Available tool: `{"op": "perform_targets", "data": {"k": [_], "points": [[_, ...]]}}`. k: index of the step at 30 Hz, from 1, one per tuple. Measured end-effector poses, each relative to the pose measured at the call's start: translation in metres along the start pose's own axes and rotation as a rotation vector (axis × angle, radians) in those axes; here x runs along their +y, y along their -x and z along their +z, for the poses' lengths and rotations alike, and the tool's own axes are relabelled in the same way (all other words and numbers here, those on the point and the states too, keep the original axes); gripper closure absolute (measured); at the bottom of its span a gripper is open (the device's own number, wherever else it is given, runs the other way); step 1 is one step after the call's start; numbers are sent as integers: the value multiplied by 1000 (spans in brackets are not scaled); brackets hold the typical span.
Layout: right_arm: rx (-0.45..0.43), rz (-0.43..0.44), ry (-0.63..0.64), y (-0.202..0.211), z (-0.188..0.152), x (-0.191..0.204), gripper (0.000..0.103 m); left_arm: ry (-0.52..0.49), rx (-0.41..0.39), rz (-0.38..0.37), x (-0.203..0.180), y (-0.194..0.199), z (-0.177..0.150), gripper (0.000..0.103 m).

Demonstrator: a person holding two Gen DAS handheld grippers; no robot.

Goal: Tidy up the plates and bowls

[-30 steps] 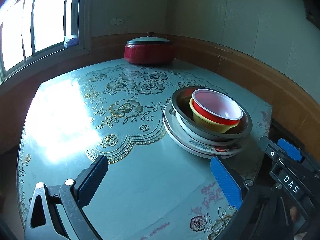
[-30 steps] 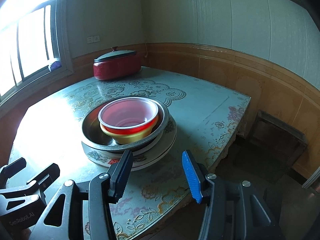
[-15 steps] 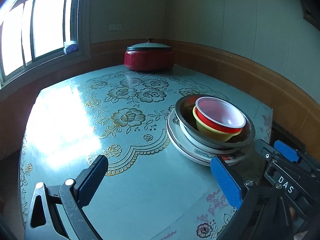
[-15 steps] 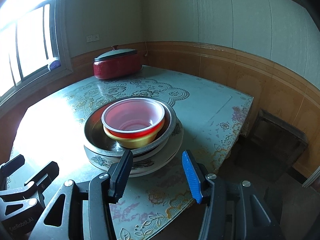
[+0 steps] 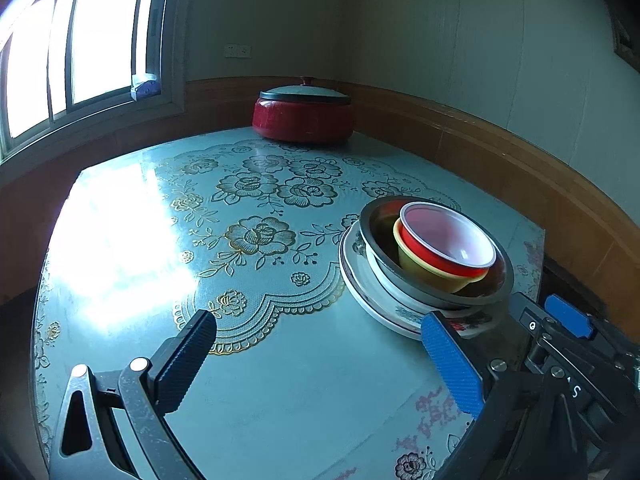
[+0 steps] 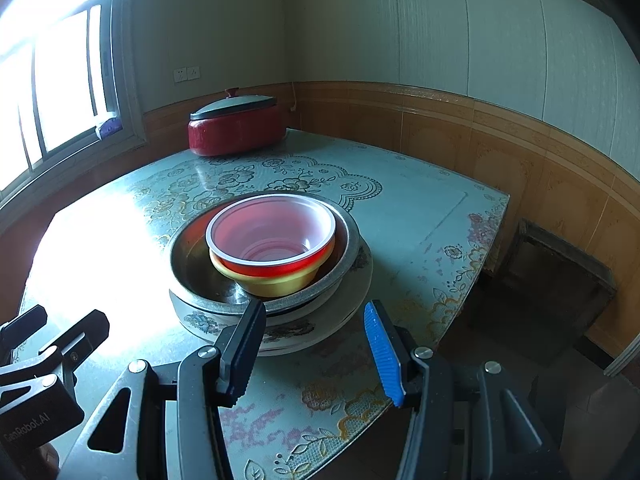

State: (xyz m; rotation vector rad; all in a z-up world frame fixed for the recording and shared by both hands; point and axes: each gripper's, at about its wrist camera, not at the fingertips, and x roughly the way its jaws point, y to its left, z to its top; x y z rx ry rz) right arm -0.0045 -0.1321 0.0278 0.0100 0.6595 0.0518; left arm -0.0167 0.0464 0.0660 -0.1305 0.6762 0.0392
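Looks pretty much done tbh. Everything's nested in one pile near the front right corner of the surface (image 5: 280, 380), which has a glossy teal floral cover w/ gold lace-pattern print. Bottom up: a couple of wide white ceramic plates with floral rims (image 6: 344, 312), then a big round grey metal bowl (image 6: 192, 264), then a small yellow plastic bowl (image 6: 276, 284) inside that, w/ a red plastic bowl with a white rim (image 6: 272, 236) sitting in the yellow one. Biggest at bottom, smallest on top, so imo the sorting is finished. I don't see any loose plate or bowl elsewhere. Only thing maybe left is shifting the whole pile somewhere, can't say.

Left gripper (image 5: 320, 360): jaws wide apart, nothing btw them, hanging over bare surface just left of the pile. Right gripper (image 6: 312, 352): jaws also apart, empty, just short of the plates' near edge, not touching afaict.

Rest of the room: red round pot with a grey lid (image 5: 304, 116) at the far edge by the corner, well apart from the pile. Window (image 5: 80, 40) on the left throwing heavy glare on the surface. Wooden wainscot (image 6: 500, 136) along the walls, pale panels above, double wall socket (image 6: 187, 75) near the window.
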Motion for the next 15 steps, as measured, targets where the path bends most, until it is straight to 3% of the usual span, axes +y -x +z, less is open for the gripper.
{"op": "perform_targets", "data": {"k": [15], "points": [[12,8,-6,-6,-1,-4,51,-31,-45,-13,-7,2,-2,3]]}}
